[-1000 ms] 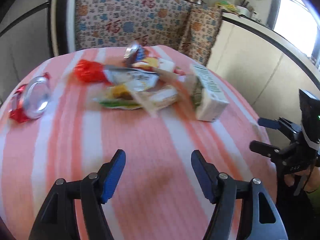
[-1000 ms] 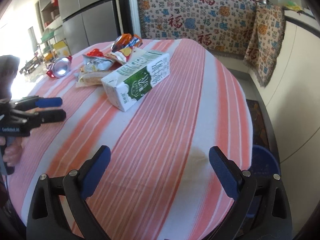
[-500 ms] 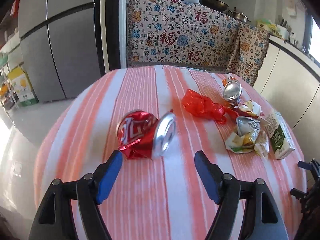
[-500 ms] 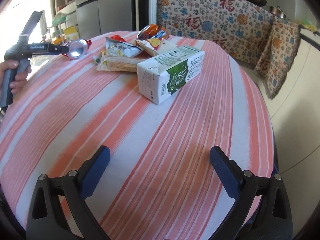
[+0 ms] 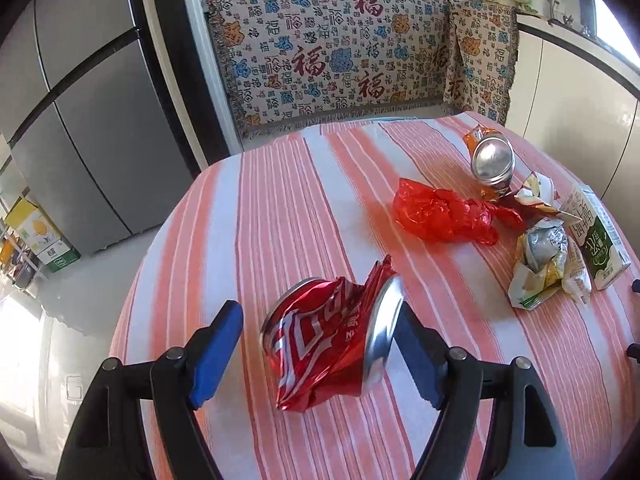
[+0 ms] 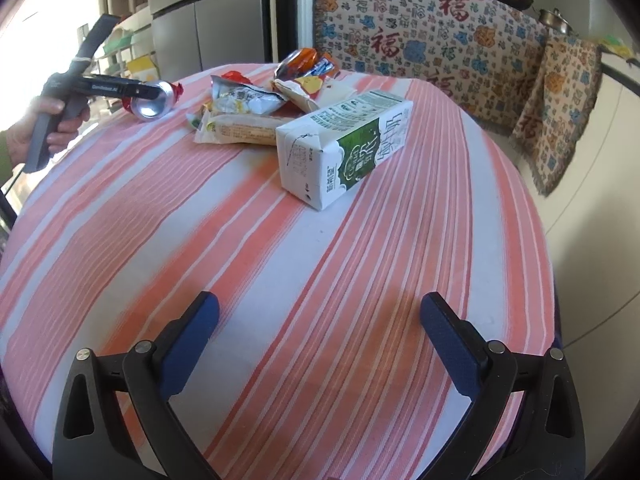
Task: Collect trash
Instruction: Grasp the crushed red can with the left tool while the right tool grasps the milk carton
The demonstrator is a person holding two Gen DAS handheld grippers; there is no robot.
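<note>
Left gripper (image 5: 320, 344) straddles the crushed red aluminium can (image 5: 332, 336), jaws wide, nothing gripped.

The can lies sideways on the striped worktop (image 5: 280, 208), left of the other litter, presumably first pick; right gripper (image 6: 320, 340) hangs wide open, empty, near the green-white milk carton (image 6: 344, 148).

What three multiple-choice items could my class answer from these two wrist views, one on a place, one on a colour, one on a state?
1. Where is the crushed can?
A. between the left tool's fingers
B. on top of the milk carton
C. on the floor

2. What colour is the crumpled plastic bag?
A. green
B. red
C. black

3. How is the right tool?
A. shut on a wrapper
B. shut on the carton
C. open and empty

Answers: 1 A, the left tool straddles the can on the striped tablecloth. 2 B, it is bright red. 3 C, its fingers stand wide apart, short of the milk carton.
</note>
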